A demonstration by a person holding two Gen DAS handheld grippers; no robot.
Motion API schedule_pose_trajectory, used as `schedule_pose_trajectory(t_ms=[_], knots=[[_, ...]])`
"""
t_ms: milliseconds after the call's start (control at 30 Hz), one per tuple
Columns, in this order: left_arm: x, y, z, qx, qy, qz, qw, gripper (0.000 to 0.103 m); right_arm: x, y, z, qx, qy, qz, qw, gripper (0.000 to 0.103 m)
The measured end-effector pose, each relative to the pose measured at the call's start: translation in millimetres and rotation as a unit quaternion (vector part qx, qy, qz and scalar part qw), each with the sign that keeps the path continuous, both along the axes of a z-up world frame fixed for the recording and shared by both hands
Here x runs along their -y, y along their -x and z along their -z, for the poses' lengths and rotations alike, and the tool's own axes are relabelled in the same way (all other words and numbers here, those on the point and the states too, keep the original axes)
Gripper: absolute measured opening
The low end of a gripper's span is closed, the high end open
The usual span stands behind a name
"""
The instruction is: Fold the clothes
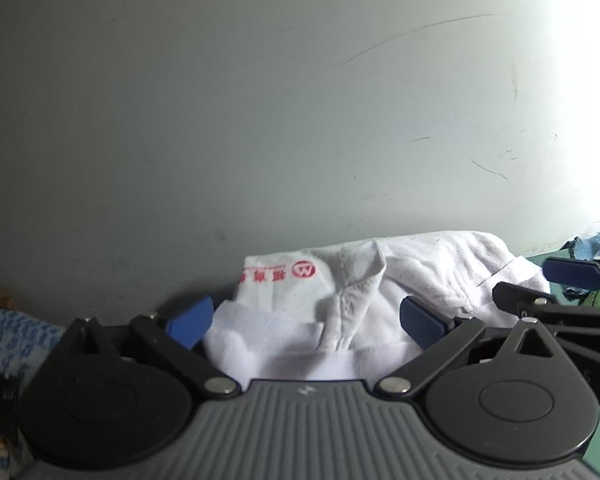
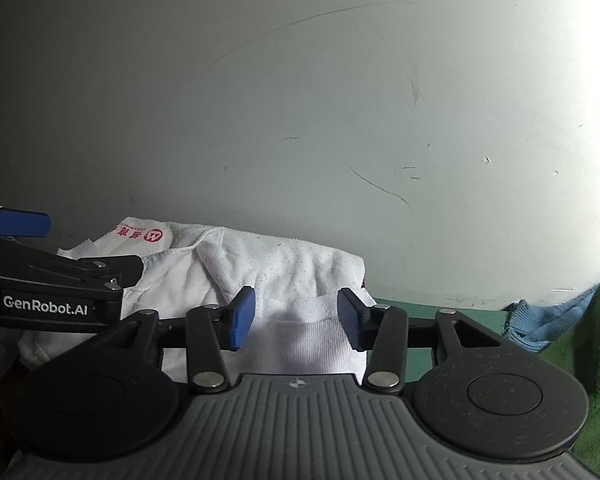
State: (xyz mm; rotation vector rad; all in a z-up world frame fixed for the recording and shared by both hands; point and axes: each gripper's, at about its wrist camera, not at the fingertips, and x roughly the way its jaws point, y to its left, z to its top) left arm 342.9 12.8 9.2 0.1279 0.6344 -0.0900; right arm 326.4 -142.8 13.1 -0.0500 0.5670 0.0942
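Here, one folded white shirt point(image 1: 380, 280) between two open-jawed grippers.

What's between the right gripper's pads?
White shirt: its hem fills the gap between the open right gripper's pads, per the right wrist view.

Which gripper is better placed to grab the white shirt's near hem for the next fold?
Right, probably. The right gripper is open with the white shirt hem directly between its blue pads. The left gripper is open wider over the bunched end near the red logo.
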Motion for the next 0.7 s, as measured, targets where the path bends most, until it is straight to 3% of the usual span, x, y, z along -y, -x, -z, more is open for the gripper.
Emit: schedule_pose_trajectory(t_ms=[267, 500, 600, 667, 700], knots=[[-16, 8, 1, -0.002, 0.015, -0.021, 0.9997, 0.102, -8, 32, -10, 0.0, -0.012, 0.004, 1.0, 0.064], [-25, 10, 5, -0.013, 0.013, -0.005, 0.9998, 0.102, 6, 38, -12, -0.006, -0.052, -0.006, 0.999, 0.068], [-28, 20, 11, -0.019, 0.016, 0.009, 0.9997, 0.102, 13, 45, -11, -0.007, -0.058, -0.018, 0.998, 0.056], [-30, 27, 14, -0.023, 0.018, 0.018, 0.9994, 0.102, 17, 50, -6, -0.015, -0.057, -0.027, 0.998, 0.034], [-31, 31, 16, -0.025, 0.019, 0.023, 0.9993, 0.102, 18, 52, -3, -0.019, -0.057, -0.031, 0.998, 0.016]])
